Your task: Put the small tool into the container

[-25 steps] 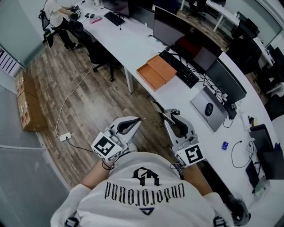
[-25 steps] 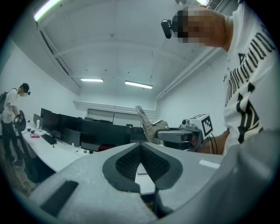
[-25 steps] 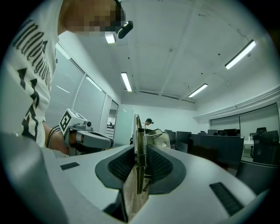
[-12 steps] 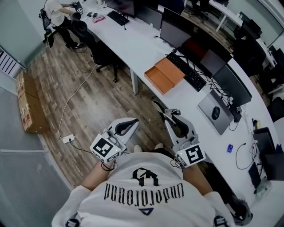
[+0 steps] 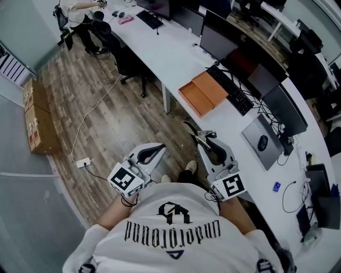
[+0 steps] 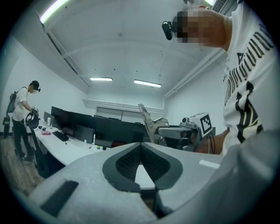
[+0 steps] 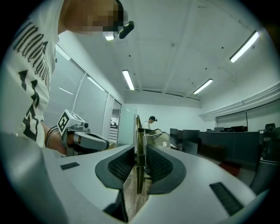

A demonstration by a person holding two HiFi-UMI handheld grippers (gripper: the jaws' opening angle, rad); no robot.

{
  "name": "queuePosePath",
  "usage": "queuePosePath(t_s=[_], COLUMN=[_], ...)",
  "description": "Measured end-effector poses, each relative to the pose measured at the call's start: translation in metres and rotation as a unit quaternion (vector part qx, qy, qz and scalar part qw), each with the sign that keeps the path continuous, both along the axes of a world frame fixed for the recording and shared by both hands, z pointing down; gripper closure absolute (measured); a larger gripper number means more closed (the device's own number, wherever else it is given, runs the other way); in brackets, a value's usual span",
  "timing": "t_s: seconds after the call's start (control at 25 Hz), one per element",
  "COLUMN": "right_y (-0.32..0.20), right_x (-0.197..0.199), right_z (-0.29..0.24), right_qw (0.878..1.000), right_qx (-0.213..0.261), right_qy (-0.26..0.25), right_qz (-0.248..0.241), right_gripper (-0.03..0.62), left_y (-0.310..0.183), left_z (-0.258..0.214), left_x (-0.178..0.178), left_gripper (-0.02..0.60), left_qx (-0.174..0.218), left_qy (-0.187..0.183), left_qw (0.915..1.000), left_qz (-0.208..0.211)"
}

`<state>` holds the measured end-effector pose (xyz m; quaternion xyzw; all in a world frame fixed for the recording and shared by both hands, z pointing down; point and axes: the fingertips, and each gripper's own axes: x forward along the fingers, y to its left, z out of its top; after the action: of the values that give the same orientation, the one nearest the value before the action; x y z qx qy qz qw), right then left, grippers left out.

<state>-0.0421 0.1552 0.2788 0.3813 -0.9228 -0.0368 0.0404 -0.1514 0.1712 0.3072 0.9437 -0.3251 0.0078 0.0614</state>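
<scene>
My right gripper is shut on the small tool, a thin metal piece with a coil spring that stands upright between the pads and sticks out past the fingertips. The left gripper is shut with nothing in it; its pads meet at the tips. Both are held level in front of my chest, over the wood floor. An orange open box lies on the white desk ahead and to the right, well beyond both grippers.
A long curved white desk carries monitors, a keyboard and a laptop. An office chair stands at the desk. Another person stands at the far end. Cardboard boxes and a power strip lie on the floor at left.
The desk and the orange box have slid to the right and a little lower in the head view as I moved. Both grippers keep their places and states.
</scene>
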Motion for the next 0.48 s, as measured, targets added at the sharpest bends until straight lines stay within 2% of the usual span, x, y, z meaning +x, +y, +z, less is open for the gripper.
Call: queuePosePath(t_s=[0.2, 0.48], right_y=[-0.021, -0.061], right_x=[0.010, 0.042], right_z=[0.005, 0.009], right_qw=[1.000, 1.000], right_qx=[-0.011, -0.020], right_qy=[0.002, 0.006], right_qz=[-0.009, -0.018], right_gripper=[0.507, 0.507], left_y=[-0.020, -0.056], left_z=[0.003, 0.004], left_x=[0.010, 0.046], left_gripper=[0.568, 0.568], left_qx=[-0.007, -0.013], left_qy=[-0.001, -0.005], left_qw=[1.0000, 0.9999], left_qz=[-0.007, -0.007])
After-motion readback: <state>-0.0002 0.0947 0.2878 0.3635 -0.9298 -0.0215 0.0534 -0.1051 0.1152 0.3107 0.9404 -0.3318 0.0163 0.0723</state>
